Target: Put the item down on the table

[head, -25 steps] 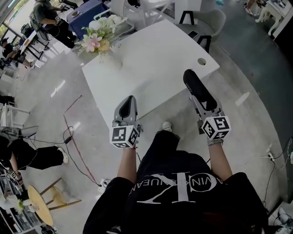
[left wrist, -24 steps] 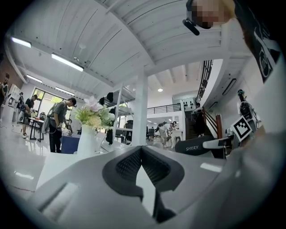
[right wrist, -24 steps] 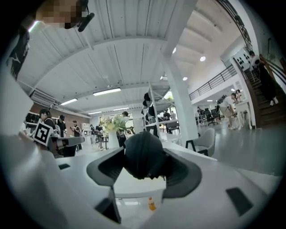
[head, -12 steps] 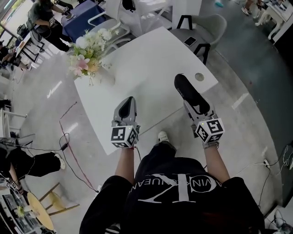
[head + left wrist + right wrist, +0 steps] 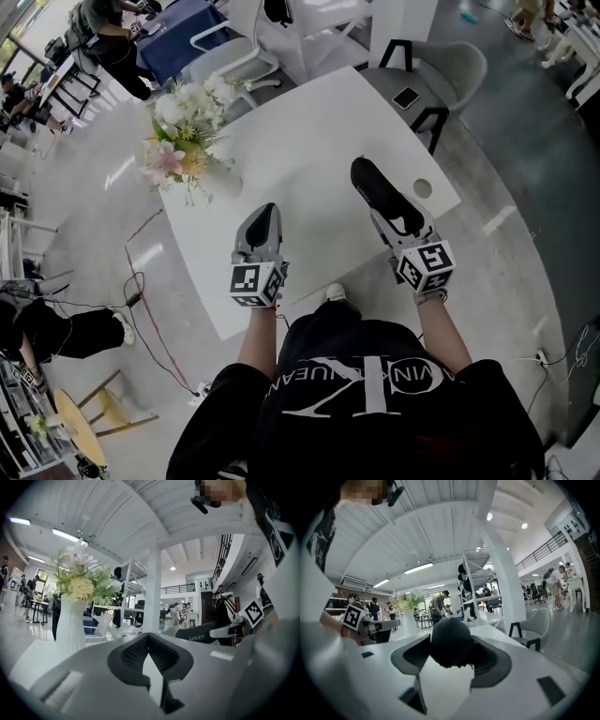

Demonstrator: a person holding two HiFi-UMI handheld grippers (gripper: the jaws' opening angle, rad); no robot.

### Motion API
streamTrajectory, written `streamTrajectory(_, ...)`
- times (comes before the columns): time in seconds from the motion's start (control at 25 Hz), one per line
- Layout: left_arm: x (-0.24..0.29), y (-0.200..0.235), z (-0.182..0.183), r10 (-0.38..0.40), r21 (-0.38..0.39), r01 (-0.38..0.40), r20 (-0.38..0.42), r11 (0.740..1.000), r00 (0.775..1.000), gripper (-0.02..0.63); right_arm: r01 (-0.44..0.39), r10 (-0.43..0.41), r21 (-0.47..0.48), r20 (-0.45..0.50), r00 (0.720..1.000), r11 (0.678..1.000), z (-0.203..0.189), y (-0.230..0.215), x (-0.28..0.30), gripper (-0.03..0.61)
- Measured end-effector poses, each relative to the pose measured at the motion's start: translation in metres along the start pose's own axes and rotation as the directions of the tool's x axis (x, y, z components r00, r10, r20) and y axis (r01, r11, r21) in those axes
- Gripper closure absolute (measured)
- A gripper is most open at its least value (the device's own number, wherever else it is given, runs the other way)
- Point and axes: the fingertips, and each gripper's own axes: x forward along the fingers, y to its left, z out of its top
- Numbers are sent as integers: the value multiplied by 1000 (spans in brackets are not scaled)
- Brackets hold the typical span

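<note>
right gripper (image 5: 394, 217) clamped on black item (image 5: 373, 184); item's long axis points forward, over table (image 5: 300, 131) | left gripper (image 5: 262, 214) pinched together, empty

— What does the item look like?
— A long, black, rounded item (image 5: 367, 178), with pale lettering on its side.
— And where is it?
— Clamped lengthwise in the right gripper's (image 5: 382, 204) jaws, over the white surface (image 5: 309, 150), near its right edge.
</note>
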Motion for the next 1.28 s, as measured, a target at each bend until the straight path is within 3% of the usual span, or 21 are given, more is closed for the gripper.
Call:
streamTrajectory(0.24, 11, 14, -5, 47, -8, -47, -10, 999, 999, 601, -83, 82, -19, -37, 996, 996, -2, 1, 37, 308)
streamTrajectory(0.48, 19, 19, -11, 119, -21, -120, -17, 993, 993, 601, -204, 201, -24, -99, 975, 979, -11, 2, 72, 308)
streamTrajectory(0.72, 20, 27, -21, 249, -59, -250, -25, 967, 968, 601, -349, 335, -52, -177, 925, 936, -17, 5, 107, 308)
streamTrajectory(1.28, 18, 46, -21, 418, -56, -419, -31, 906, 908, 601, -553, 523, -29, -289, 802, 833, -44, 26, 150, 308)
